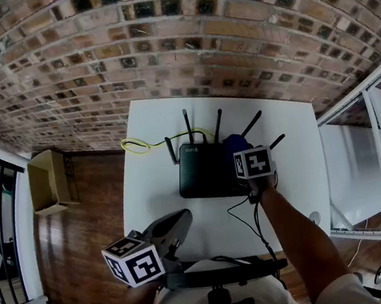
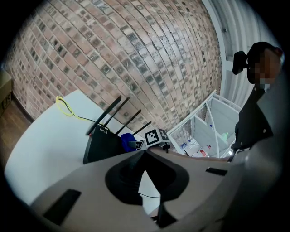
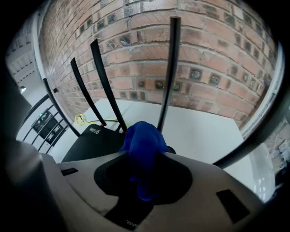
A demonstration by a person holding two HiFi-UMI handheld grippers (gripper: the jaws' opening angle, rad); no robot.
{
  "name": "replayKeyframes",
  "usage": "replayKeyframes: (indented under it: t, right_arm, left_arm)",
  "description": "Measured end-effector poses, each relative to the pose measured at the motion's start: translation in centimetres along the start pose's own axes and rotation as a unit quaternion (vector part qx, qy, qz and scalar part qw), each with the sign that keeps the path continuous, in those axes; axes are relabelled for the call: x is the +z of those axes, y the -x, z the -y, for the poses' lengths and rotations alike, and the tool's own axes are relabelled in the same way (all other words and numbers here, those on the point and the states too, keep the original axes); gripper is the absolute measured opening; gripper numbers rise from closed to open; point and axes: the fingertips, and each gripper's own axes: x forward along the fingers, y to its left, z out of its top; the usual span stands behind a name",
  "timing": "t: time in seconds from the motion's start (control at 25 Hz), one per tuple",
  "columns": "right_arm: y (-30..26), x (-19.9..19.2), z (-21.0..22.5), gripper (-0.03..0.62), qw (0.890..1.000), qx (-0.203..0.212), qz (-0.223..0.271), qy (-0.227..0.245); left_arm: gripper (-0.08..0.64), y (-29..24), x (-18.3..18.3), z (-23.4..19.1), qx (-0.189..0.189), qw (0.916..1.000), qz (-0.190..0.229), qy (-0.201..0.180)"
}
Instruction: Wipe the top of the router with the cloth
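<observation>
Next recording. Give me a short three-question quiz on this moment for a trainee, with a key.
1. True or false: the right gripper holds the blue cloth.
2. The router stands on: A) a white table; B) a wooden chair; C) a metal shelf.
3. Fill in: the thin cable lying beside the router is ___ in colour.
Key: 1 true; 2 A; 3 yellow.
</observation>
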Motion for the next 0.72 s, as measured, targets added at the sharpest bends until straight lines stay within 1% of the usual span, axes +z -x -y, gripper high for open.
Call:
replayKeyframes:
  t: [0.08,0.2,0.4,0.48,0.6,0.72]
  right_arm:
    - [0.3,-0.5,1.3,0.135,1.0,-0.016,-0.003,0.001]
    - [0.7,-1.0,2.3,0.135,0.999,-0.036,-0.006,0.02]
    - [1.1,-1.3,2.0,0.135,0.997,-0.06,-0.011,0.051]
    - [1.6,-1.4,2.1,0.135,0.995,-0.073,-0.014,0.063]
    - [2.6,-0.6,2.2,0.135,0.992,-0.095,0.007,0.087]
    - [3.5,0.3,1.6,0.135,0.99,-0.096,0.035,0.094]
  left_arm:
    - [0.026,-0.3,-0.1,0.4,-0.003,1.0,-0.001,-0.001]
    - [0.026,-0.5,-0.2,0.8,-0.002,1.0,-0.004,-0.006]
    - [0.025,-0.4,-0.4,1.2,-0.007,0.9999,-0.003,-0.011]
    - [0.026,-0.2,-0.4,1.1,-0.004,0.9999,-0.002,-0.013]
    - [0.026,0.1,-0.3,1.0,-0.005,0.9999,0.002,-0.012]
    - [0.025,0.4,-0.2,0.6,-0.006,0.9999,0.006,-0.012]
